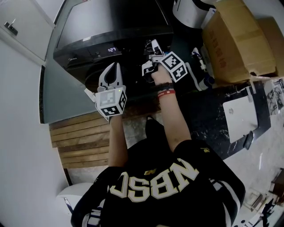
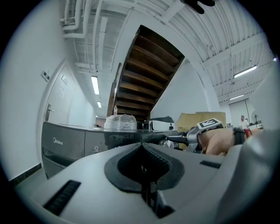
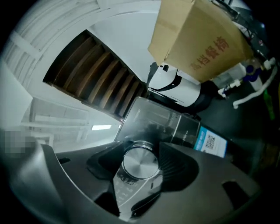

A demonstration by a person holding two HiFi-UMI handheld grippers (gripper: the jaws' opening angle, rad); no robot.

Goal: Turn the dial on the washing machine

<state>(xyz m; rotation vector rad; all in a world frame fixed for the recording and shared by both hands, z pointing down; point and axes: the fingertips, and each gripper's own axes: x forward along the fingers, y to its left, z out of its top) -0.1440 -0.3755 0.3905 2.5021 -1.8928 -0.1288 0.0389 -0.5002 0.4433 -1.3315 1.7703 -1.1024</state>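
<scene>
The dark washing machine (image 1: 102,26) stands ahead of me, its display lit on the front panel. In the right gripper view a round brushed-metal dial (image 3: 139,162) sits between the dark ribbed pads, and my right gripper (image 3: 141,174) is shut on it. From the head view the right gripper (image 1: 152,46) reaches onto the panel and hides the dial. My left gripper (image 1: 115,68) hovers to the left in front of the machine, shut with nothing in it. In the left gripper view its pads (image 2: 151,159) meet, and the machine (image 2: 65,144) lies beyond.
Cardboard boxes (image 1: 235,40) stand at the right, with a white-and-black appliance (image 1: 191,11) behind them. A wooden slat platform (image 1: 80,142) lies on the floor at the left. A white device (image 1: 239,117) rests on the dark counter. A plastic-wrapped bundle (image 2: 120,122) sits on the machine's top.
</scene>
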